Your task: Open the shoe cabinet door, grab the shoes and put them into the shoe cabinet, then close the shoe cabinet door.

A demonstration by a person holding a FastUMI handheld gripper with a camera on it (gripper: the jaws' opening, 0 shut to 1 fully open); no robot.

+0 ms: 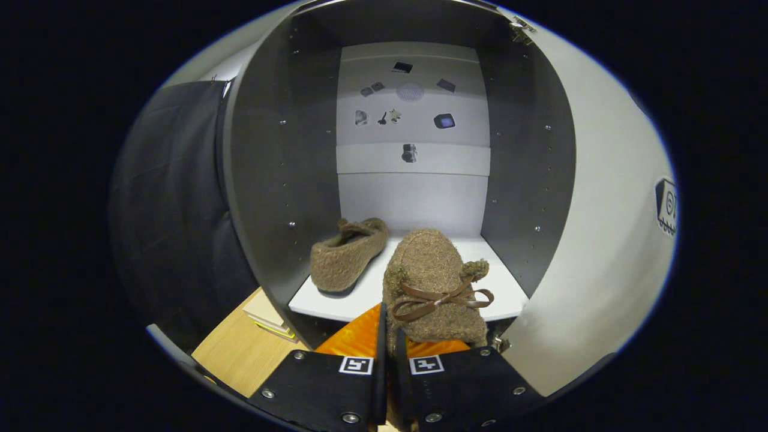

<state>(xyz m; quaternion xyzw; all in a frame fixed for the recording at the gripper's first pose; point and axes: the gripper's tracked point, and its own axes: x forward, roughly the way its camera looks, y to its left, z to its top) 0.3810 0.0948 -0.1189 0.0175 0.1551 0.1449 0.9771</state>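
The shoe cabinet (282, 180) stands open ahead, with dark side walls and a white shelf (354, 303). One fuzzy brown shoe (348, 255) lies on the left of that shelf, toe pointing inward. My gripper (390, 354) is shut on a second fuzzy brown shoe (435, 282) with a brown bow. This shoe is held by its heel end, toe forward, over the shelf's front edge to the right of the first shoe. The open door (600, 240) is white and swings out at the right.
A black cloth wall (174, 210) hangs left of the cabinet. A wooden floor (240, 354) and a flat light board (267, 312) lie below the left wall. Small dark items (409, 153) are stuck on the cabinet's white back panel.
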